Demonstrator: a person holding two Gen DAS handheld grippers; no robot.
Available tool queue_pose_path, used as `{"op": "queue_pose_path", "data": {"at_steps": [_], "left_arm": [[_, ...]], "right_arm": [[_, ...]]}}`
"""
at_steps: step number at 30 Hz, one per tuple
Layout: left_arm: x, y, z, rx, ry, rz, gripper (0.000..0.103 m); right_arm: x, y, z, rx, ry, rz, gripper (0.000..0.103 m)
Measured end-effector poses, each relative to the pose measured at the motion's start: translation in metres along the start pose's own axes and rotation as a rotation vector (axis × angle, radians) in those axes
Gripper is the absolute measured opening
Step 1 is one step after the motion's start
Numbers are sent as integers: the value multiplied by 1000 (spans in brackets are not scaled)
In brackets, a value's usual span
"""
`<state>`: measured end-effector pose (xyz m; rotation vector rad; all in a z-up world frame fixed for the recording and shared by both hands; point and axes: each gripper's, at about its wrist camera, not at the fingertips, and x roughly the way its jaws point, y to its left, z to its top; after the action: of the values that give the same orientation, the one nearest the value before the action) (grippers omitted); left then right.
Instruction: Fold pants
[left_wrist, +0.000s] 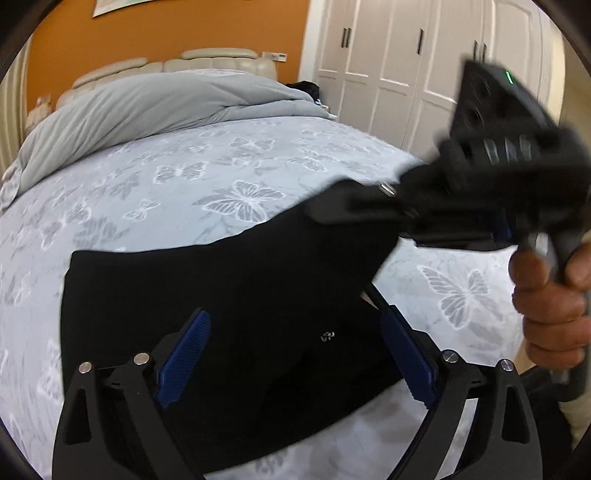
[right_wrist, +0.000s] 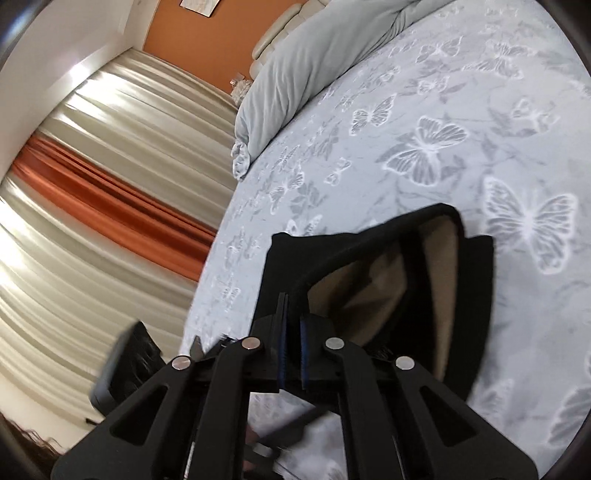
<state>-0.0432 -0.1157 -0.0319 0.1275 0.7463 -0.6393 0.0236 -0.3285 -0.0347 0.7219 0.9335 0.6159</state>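
The black pants (left_wrist: 229, 295) lie folded on the butterfly-print bed sheet (left_wrist: 177, 173). My left gripper (left_wrist: 295, 350) is open just above them, its blue pads (left_wrist: 184, 354) wide apart with the cloth below. My right gripper (left_wrist: 332, 210) comes in from the right, blurred, and is shut on the pants' upper right edge, lifting it. In the right wrist view the right gripper (right_wrist: 291, 332) pinches a black fold of the pants (right_wrist: 476, 295), and a tan inner lining (right_wrist: 369, 291) shows in the opened part.
A grey duvet (left_wrist: 147, 107) is bunched at the head of the bed by a cream headboard (left_wrist: 207, 61). White wardrobe doors (left_wrist: 388, 55) stand at the right. Striped curtains (right_wrist: 92, 184) hang beyond the bed's far side.
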Motion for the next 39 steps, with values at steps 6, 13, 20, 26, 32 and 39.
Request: {"op": "queue_pose_path", "data": {"at_steps": [6, 13, 20, 26, 32, 39], "left_arm": [[33, 53, 8, -236, 98, -65, 5], [-14, 97, 37, -403, -38, -176, 5], [-14, 95, 34, -468, -15, -297, 5], [-22, 72, 32, -388, -14, -308, 5], [-17, 82, 31, -445, -18, -308, 5], [-18, 98, 29, -516, -41, -317, 5]], "right_arm": [[-5, 1, -3, -79, 36, -156, 14], [29, -7, -28, -332, 134, -495, 14], [48, 3, -18, -349, 122, -429, 0], [-7, 17, -16, -404, -52, -482, 24], [26, -19, -8, -341, 61, -495, 46], [49, -18, -22, -341, 131, -482, 23]]}}
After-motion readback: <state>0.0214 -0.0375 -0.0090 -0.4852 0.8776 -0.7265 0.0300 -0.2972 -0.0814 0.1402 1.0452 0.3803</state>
